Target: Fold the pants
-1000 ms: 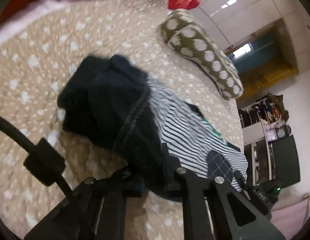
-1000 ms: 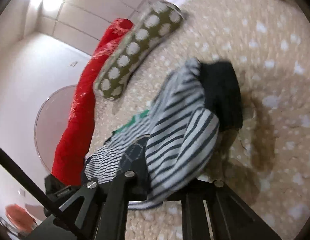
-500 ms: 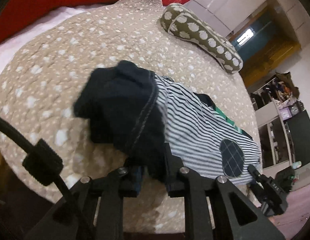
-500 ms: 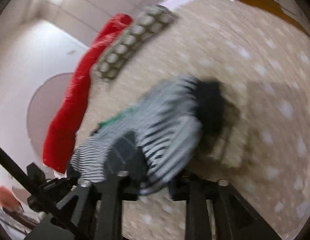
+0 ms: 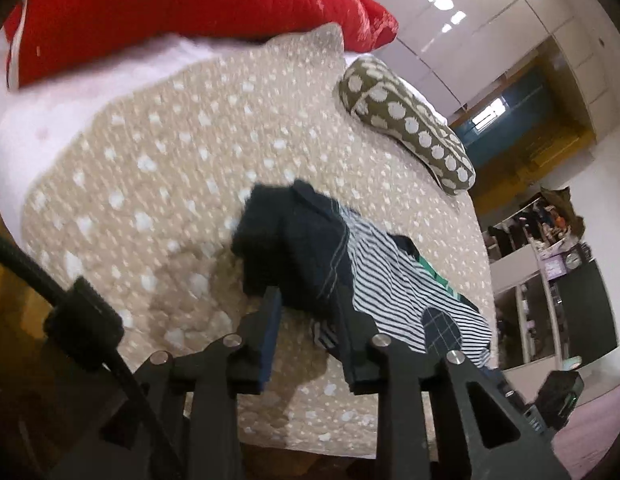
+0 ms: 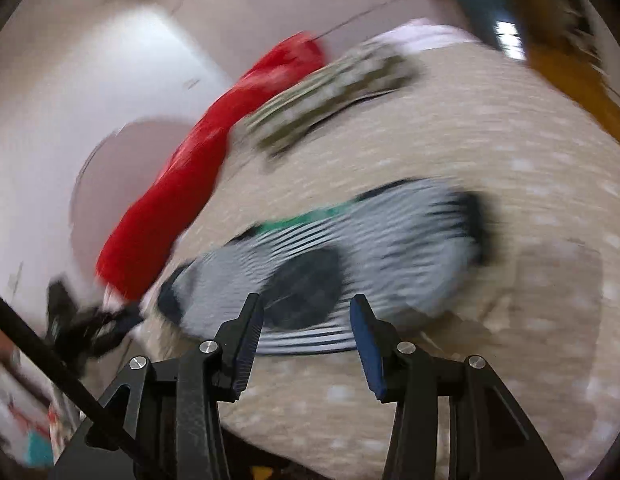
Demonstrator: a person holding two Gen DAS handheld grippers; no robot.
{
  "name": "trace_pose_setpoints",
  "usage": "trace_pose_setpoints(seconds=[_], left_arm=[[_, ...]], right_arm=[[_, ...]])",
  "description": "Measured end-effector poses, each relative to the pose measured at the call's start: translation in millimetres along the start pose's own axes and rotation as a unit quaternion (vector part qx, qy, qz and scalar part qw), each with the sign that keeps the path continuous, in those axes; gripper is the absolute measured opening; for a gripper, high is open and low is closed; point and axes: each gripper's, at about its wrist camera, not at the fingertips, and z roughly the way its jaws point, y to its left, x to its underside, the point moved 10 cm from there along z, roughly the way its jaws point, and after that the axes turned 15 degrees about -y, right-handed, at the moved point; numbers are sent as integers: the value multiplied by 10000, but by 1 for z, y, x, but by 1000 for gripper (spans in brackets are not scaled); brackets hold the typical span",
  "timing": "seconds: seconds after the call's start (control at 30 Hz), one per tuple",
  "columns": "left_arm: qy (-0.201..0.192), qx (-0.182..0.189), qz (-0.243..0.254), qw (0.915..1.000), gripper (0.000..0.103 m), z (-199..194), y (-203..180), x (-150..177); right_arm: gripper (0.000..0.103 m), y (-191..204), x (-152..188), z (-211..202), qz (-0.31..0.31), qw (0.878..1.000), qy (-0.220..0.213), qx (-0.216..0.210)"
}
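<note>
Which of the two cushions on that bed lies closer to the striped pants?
The olive polka-dot cushion, lying on the beige quilt just beyond the striped pants. The red cushion sits farther back at the bed's head.

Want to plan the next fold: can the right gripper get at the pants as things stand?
Probably yes. The right gripper is open, and the pants lie flat on the bedspread just ahead of its fingertips, with nothing between them.
</note>
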Motion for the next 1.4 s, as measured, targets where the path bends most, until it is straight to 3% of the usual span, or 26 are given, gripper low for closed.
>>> trace_pose_setpoints(seconds=[0.13, 0.2, 0.27, 0.37, 0.4, 0.43, 0.47, 0.63, 0.77, 0.97, 1.3, 1.33, 1.37, 1.4], left_arm=[[70, 42, -191, 9998, 26, 3, 5, 8], [114, 160, -301, 9994, 28, 3, 6, 8], [109, 247, -372, 9989, 31, 3, 6, 7], [86, 359, -511, 9980, 33, 0, 9, 2], [79, 408, -570, 9975, 33, -2, 10, 1], [72, 437, -602, 9972, 34, -3, 10, -1], [58, 486, -645, 9967, 35, -5, 10, -2], [58, 739, -755, 9944, 41, -11, -1, -3], [248, 1093, -761, 9908, 51, -11, -21, 7], [682, 1456, -810, 9837, 52, 0, -49, 31], [916, 1412, -1082, 9798, 55, 49, -59, 35], [954, 1410, -1081, 9795, 45, 53, -61, 35], [1042, 1446, -1081, 9780, 20, 58, -65, 37], [1096, 1425, -1056, 9780, 17, 60, -65, 38]], right_arm=[[48, 76, 39, 58, -968, 9900, 708, -741], [48, 98, 53, 77, -1283, 9837, 882, -900], [48, 115, 64, 95, -1594, 9772, 1012, -975], [46, 119, 77, 116, -2116, 9682, 1101, -755], [23, 116, 80, 124, -2227, 9658, 1171, -621], [9, 114, 80, 127, -2160, 9667, 1235, -603], [8, 111, 75, 127, -1939, 9717, 1188, -631], [7, 109, 39, 111, -1474, 9840, 739, -674], [7, 113, 28, 98, -1517, 9844, 592, -668], [7, 120, 24, 96, -1616, 9838, 459, -626], [7, 125, 29, 88, -1534, 9839, 454, -794], [7, 125, 32, 88, -1546, 9835, 483, -810], [7, 125, 33, 89, -1553, 9831, 507, -823], [7, 123, 35, 88, -1564, 9828, 529, -834]])
